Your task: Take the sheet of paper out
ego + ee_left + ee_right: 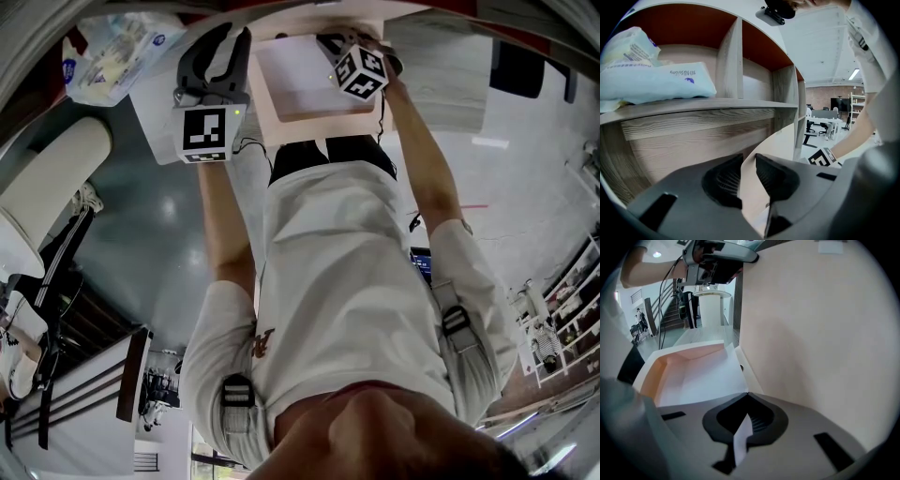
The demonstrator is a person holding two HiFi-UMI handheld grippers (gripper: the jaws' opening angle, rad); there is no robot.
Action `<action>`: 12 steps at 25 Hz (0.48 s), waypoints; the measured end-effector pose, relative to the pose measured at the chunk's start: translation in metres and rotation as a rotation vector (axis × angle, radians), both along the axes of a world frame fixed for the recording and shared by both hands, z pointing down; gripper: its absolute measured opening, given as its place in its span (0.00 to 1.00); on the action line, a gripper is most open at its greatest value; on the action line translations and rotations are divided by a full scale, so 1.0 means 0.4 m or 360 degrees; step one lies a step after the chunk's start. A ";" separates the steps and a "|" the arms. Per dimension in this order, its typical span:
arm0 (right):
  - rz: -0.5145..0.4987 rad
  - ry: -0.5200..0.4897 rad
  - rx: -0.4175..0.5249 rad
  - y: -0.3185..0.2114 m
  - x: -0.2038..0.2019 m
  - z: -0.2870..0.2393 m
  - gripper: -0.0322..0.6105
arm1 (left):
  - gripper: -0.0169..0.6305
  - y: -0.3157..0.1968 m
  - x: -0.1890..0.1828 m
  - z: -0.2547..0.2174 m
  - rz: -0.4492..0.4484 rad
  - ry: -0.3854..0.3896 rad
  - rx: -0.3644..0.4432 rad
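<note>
The right tool (747, 394) has its jaws pinched together on the edge of the white sheet of paper (739, 439), whose rest seems to lie in the open pale box (651, 376); gripping it by the margin should let it slide out flat. The left tool (749, 161), set narrow, clamps a thin cream flap (780, 140) of that box, apparently to steady it and keep it open. Box walls and the raised flap hem the sheet in, and the shelf (693, 107) with its tissue pack (661, 82) stands just beyond, so the free way out looks to be up and towards the person.
</note>
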State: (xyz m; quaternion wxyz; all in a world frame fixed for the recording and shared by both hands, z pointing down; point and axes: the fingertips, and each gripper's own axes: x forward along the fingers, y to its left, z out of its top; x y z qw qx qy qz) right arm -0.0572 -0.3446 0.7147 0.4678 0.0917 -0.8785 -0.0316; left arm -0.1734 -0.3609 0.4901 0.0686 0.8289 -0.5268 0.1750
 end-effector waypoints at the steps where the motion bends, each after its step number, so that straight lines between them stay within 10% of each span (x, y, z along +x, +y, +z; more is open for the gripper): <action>1: 0.0005 -0.0010 0.0012 -0.001 0.000 -0.009 0.08 | 0.17 -0.001 0.000 0.000 0.0001 0.0000 0.0000; 12: 0.0121 -0.0146 0.0163 -0.023 0.002 -0.133 0.08 | 0.17 -0.004 0.000 -0.004 0.0027 0.0006 -0.0004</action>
